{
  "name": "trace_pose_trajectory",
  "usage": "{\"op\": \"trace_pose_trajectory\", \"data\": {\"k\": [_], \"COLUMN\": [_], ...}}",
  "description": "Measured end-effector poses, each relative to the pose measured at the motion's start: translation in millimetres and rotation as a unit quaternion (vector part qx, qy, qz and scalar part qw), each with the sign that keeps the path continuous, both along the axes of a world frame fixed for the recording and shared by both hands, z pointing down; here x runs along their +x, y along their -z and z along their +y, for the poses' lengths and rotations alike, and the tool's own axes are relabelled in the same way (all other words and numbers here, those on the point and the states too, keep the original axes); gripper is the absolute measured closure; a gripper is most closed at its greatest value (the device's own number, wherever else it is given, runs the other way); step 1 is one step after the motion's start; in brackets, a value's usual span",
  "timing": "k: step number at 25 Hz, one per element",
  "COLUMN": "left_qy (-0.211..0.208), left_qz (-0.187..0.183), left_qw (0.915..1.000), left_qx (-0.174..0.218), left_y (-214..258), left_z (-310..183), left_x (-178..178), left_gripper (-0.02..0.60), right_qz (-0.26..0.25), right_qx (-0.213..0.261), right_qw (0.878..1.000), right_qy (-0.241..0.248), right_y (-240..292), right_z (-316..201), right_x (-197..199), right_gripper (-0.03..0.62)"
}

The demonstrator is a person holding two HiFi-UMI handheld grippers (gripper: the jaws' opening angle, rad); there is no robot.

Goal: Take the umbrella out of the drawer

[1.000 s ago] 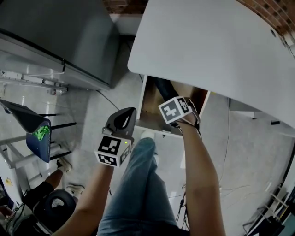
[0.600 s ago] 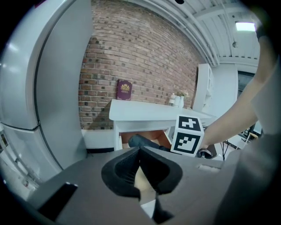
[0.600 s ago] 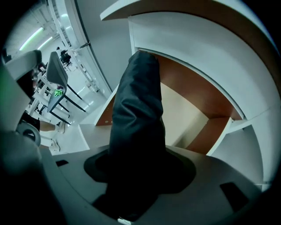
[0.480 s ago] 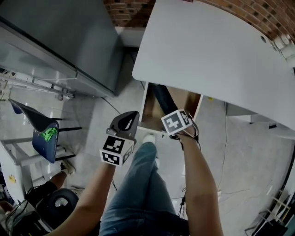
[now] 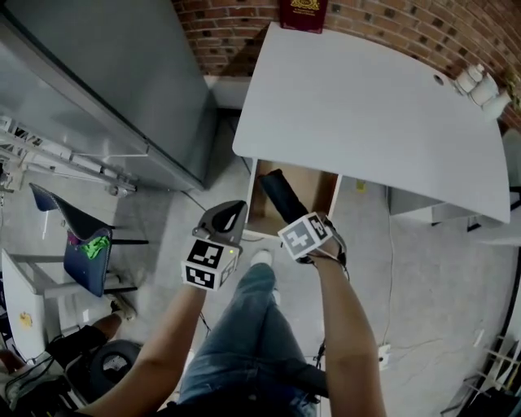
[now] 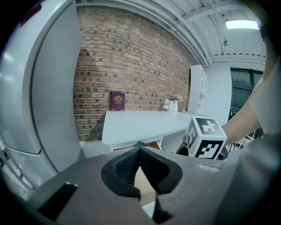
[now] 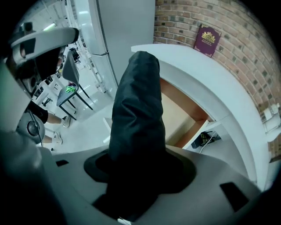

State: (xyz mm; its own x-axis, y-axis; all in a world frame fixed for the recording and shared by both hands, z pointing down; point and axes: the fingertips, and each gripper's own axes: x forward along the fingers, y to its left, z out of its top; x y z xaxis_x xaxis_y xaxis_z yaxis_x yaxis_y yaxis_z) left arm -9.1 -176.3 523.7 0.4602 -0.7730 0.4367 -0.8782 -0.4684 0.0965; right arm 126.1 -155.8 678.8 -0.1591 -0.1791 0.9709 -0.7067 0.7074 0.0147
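Observation:
A folded black umbrella [image 5: 277,189] in its sleeve sticks up out of my right gripper [image 5: 291,218], which is shut on its lower part. In the right gripper view the umbrella [image 7: 137,110] fills the middle, clamped in the right gripper [image 7: 136,176]. It hangs above the open wooden drawer [image 5: 323,186] under the white table [image 5: 366,106], and the drawer [image 7: 178,116] lies well below it. To the left, my left gripper [image 5: 230,213] is in the air in front of the drawer. Its jaws meet at the tips with nothing in them, as the left gripper [image 6: 139,147] shows in its own view.
A maroon book [image 5: 302,14] stands at the table's far edge against the brick wall. White bottles [image 5: 480,81] sit at the table's right end. A tall grey cabinet [image 5: 106,73] stands left. A dark chair [image 5: 81,244] holding something green is on the floor at left. The person's jeans [image 5: 252,326] are below.
Both grippers have risen. The right one has lifted the umbrella up out of the drawer, towards the camera. The left gripper stayed shut and empty.

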Motion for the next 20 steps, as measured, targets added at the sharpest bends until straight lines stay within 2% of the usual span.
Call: {"op": "trace_pose_trajectory", "data": {"k": [12,20], "left_qy": [0.002,-0.004], "left_qz": [-0.004,-0.006], "left_qw": [0.9988,0.9973], "left_qx": [0.049,0.074], "left_y": [70,101], "left_z": [40,36], "left_x": [-4,-18], "left_gripper": [0.584,0.584], "right_qz": [-0.038,-0.07], "right_qx": [0.061,0.085], "right_qw": [0.997,0.993], "right_qy": [-0.023,-0.045], "right_y": [89,129], "right_z": [34,25], "right_x": [-8,-25], "right_gripper": [0.356,0.355]}}
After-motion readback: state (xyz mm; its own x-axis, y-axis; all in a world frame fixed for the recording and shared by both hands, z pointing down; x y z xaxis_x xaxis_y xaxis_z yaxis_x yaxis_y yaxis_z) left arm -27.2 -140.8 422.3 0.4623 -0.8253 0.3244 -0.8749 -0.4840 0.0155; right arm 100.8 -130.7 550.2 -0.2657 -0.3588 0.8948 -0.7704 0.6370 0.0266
